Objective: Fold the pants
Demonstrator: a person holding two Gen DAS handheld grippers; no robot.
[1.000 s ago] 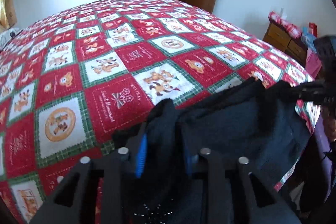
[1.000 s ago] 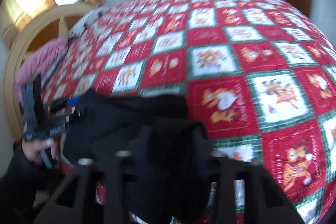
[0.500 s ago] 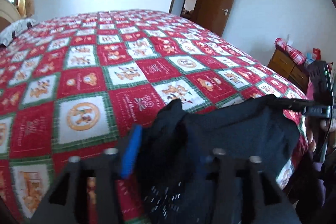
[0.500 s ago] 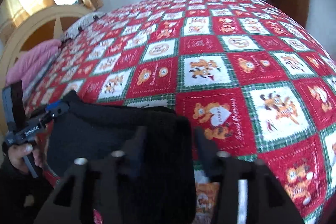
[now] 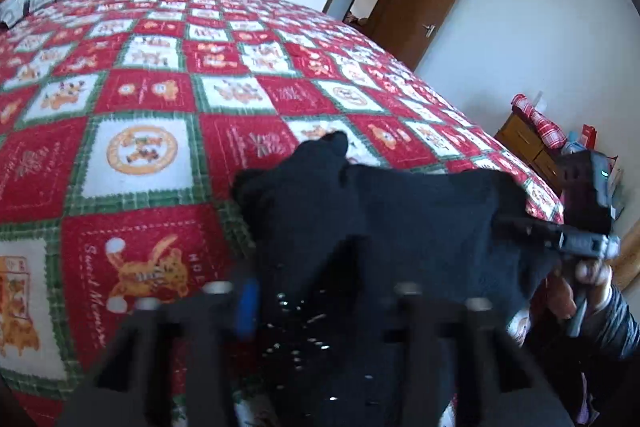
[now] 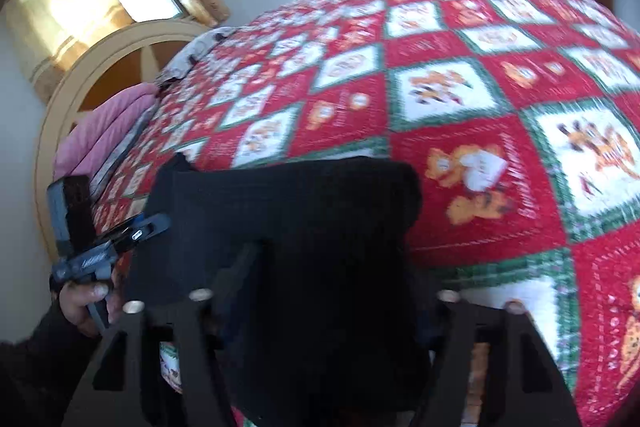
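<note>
Black pants [image 5: 400, 219] hang stretched between my two grippers above the near edge of the bed; they also show in the right wrist view [image 6: 288, 219]. My left gripper [image 5: 320, 291] is shut on one end of the pants, fabric bunched between its fingers. It also shows from the right wrist view [image 6: 156, 223] at the left, clamping the cloth. My right gripper [image 6: 320, 291] is shut on the other end, and it shows in the left wrist view [image 5: 516, 223] at the right. The lower part of the pants is hidden below the frames.
The bed has a red, white and green patchwork blanket [image 5: 160, 115]. A brown door [image 5: 424, 3] stands open at the back. A wooden dresser [image 5: 528, 143] with clutter is to the right. A pink pillow [image 6: 104, 131] and a curved headboard [image 6: 80, 83] are on the left.
Both grippers have risen and tilted upward with the pants, lifting the cloth higher above the bed edge. The pants stay stretched between them.
</note>
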